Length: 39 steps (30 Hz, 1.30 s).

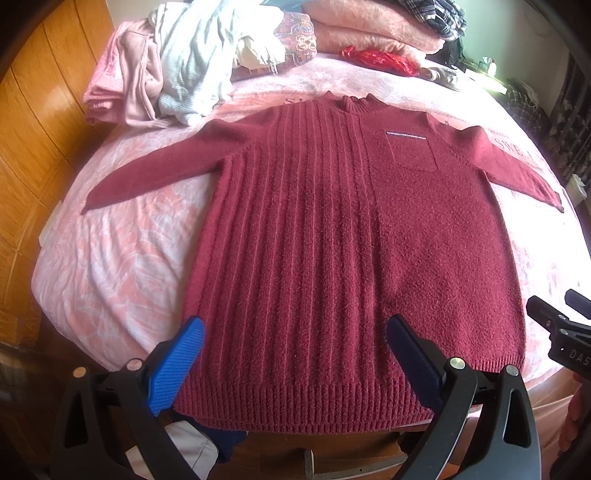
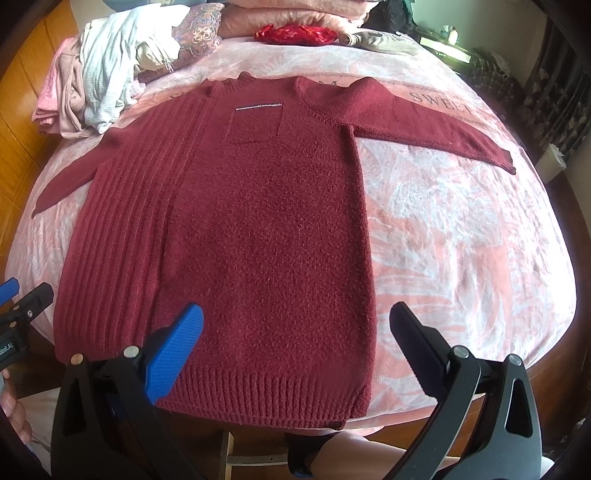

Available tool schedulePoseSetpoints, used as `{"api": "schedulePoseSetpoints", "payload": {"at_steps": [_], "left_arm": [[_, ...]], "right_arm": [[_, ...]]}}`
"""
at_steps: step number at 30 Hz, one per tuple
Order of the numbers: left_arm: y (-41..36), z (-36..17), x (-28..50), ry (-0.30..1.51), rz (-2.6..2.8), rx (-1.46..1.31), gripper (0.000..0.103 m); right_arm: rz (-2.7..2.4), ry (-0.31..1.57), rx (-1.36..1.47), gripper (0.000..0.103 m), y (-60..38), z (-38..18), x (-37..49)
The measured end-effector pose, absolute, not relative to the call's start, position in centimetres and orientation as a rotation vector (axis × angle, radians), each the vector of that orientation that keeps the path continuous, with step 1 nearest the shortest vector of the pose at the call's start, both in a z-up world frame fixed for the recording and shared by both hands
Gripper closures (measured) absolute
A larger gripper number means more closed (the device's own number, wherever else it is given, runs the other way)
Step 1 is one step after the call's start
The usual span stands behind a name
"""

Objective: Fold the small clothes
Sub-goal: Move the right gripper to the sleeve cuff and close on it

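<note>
Ahead of both grippers, spread flat and face up on a pink floral bedspread (image 1: pixel 110 258): a maroon knit sweater (image 1: pixel 332 229), collar at the far end, ribbed hem nearest, both sleeves stretched out to the sides. Ribbed half of the body toward the left gripper's side, plainer half with a chest pocket (image 1: pixel 410 151) toward the right gripper's side.

Left gripper (image 1: pixel 295 354): spread wide, nothing held, blue finger (image 1: pixel 177 369) over the hem's left corner, dark finger over the hem further right; contact with the knit impossible to tell. Seen again at the left edge of the right wrist view.

Right gripper (image 2: pixel 295 350): likewise spread wide and empty, blue finger (image 2: pixel 173 354) over the hem, dark finger past the sweater's right edge, above bare bedspread.

Beyond the sweater's left sleeve, well apart from either gripper: a loose pile of pale clothes (image 1: pixel 177 66). Farther back, past the collar: folded pink blankets (image 1: pixel 369 26) and a small red embroidered pouch (image 1: pixel 380 59).
</note>
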<state>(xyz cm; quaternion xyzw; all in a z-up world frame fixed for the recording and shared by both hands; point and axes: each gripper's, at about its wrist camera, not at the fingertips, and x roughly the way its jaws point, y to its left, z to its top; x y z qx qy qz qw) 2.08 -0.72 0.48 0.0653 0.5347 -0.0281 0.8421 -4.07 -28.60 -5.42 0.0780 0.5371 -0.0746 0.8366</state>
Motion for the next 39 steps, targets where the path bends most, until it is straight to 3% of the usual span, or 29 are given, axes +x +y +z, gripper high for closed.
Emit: {"api": "schedulePoseSetpoints", "payload": {"at_steps": [9, 15, 18, 31, 33, 35, 36, 38, 39], "left_arm": [[-4.9, -0.1, 7.9, 1.167, -0.064, 0.146, 0.004], [-9.1, -2.2, 14.7, 1.131, -0.030, 0.177, 0.004], [-10.5, -3.3, 18.2, 1.142, -0.026, 0.138, 0.004], [-15.2, -5.8, 25.6, 1.067, -0.045, 0.168, 0.004], [-15.0, -6.3, 25.9, 1.072, -0.033, 0.176, 0.004], [-14.5, -6.9, 26.3, 1.080, -0.017, 0.177, 0.004], [-14.3, -7.1, 26.3, 1.083, -0.012, 0.177, 0.004], [-13.9, -7.5, 26.6, 1.094, 0.000, 0.181, 0.004], [-13.6, -7.6, 26.6, 1.098, 0.006, 0.183, 0.004]], "right_arm": [[-0.417, 1.155, 0.280, 0.003, -42.9, -3.8, 2.6], [-0.430, 1.275, 0.510, 0.003, -56.2, -9.3, 9.6], [-0.491, 1.311, 0.497, 0.003, -60.0, -11.6, 11.7], [-0.521, 1.243, 0.724, 0.004, -71.0, -17.4, 14.2], [-0.528, 1.209, 0.753, 0.010, -71.6, -17.2, 13.7], [-0.531, 1.180, 0.726, 0.040, -71.7, -16.5, 13.4], [-0.517, 1.164, 0.735, 0.051, -71.9, -16.3, 13.2], [-0.472, 1.122, 0.810, 0.091, -71.5, -15.8, 12.9], [-0.461, 1.108, 0.827, 0.093, -71.0, -15.5, 13.1]]}}
